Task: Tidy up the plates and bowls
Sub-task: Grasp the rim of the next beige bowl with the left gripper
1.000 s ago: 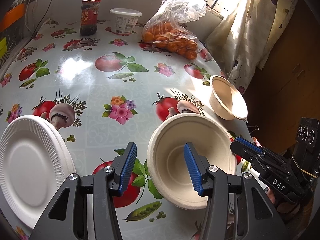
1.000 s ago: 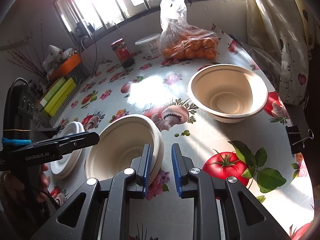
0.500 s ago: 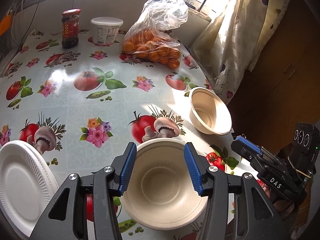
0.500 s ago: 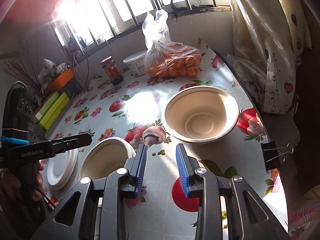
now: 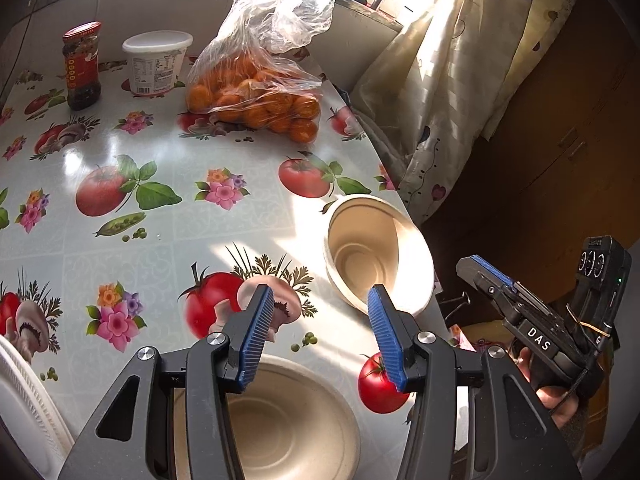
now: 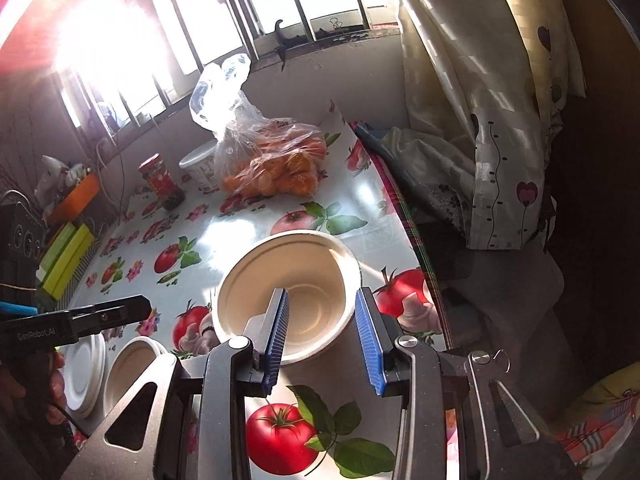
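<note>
Now, status at this frame:
Change, right gripper (image 6: 322, 342): a second ago its jaws pinched the rim of the near bowl (image 5: 288, 420); that bowl now sits free on the tablecloth (image 5: 168, 240), and the jaws stand wide apart, holding nothing.
Change, aim: the right gripper now faces the far bowl (image 6: 288, 292) by the table's right edge, fingers either side of its near rim, contact not confirmed.
Left gripper (image 5: 320, 336): jaws spread, empty, hovering above the near bowl.
Plates (image 5: 24, 408): white stack at the left edge, apart from both bowls.
Judgement: one placement looks done; the far bowl is probably next, for nesting.
</note>
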The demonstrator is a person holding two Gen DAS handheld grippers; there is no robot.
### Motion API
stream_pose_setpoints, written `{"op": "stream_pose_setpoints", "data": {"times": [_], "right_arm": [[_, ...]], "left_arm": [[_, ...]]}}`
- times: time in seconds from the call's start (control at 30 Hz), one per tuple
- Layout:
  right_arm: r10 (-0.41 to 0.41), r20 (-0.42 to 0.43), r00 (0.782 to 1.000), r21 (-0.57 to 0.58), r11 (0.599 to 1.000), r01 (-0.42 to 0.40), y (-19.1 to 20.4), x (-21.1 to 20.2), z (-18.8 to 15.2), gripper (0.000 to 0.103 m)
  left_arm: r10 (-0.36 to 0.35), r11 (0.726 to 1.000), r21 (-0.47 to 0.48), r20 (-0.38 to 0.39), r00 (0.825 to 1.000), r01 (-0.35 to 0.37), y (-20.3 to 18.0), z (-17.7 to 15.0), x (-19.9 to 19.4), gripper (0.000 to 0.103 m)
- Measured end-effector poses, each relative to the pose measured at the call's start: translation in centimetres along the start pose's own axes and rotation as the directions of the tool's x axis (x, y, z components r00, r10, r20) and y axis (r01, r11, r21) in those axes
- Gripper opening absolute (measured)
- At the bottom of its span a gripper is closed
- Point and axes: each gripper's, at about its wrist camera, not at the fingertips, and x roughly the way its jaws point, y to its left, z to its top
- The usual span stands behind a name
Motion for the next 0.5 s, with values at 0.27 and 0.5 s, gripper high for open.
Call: {"op": "stream_pose_setpoints", "data": {"times": [0.27,0.5], "right_arm": [[-0.006,-0.016,1.000,0.010,1.000,0.006,-1.3,1.8,0.8,0.034],[-0.004,-0.046,0.999,0.002,1.000,0.004,-1.5,3.3,1.1,0.034]], "left_arm": [[-0.005,1.000,-0.031,-0.028,1.000,0.004,0.1,1.3,2.0,0.050],[-0.024,0.999,-0.042,-0.055,0.998,0.022,0.1,1.6,3.2,0.050]]}}
